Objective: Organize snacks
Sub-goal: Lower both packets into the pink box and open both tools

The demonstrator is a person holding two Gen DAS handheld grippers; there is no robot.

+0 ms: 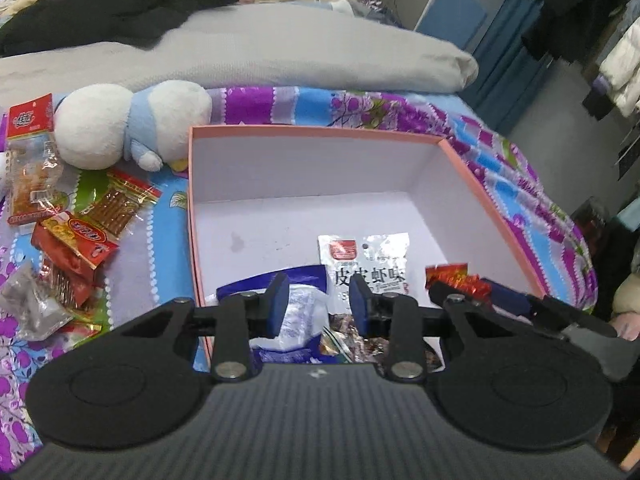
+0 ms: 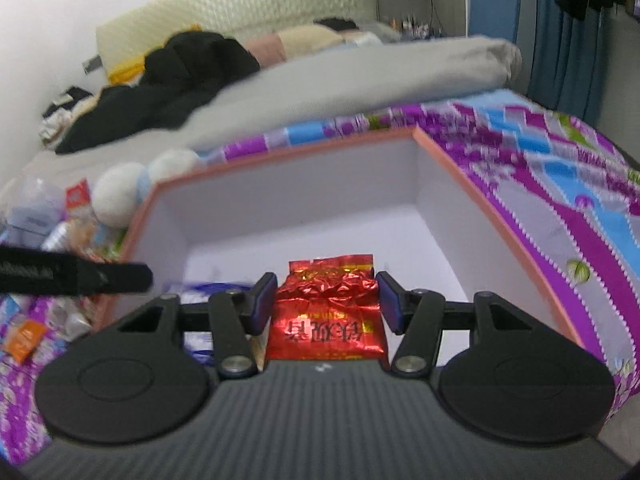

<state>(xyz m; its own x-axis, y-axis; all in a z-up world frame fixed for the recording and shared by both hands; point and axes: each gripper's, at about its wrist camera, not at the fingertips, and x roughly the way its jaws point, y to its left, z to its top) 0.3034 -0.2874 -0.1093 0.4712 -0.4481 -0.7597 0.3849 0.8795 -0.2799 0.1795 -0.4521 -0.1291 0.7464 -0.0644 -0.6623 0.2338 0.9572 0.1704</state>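
A pink box (image 1: 320,130) with a white inside lies open on the patterned bedspread. A silver snack packet (image 1: 366,264) with black writing and a blue-and-white packet (image 1: 300,312) lie in its near part. My left gripper (image 1: 318,300) hangs open just over the blue-and-white packet, and a gap shows beside its right pad. My right gripper (image 2: 326,300) is shut on a red foil packet (image 2: 326,312) above the near part of the box (image 2: 280,152). The left wrist view shows that gripper (image 1: 468,286) and the red foil packet (image 1: 452,274) over the box's near right corner.
Several loose snack packets (image 1: 80,236) lie left of the box, beside a white and blue plush toy (image 1: 132,124). A grey duvet (image 1: 280,52) and dark clothes rise behind. The bed's edge drops off to the right of the box.
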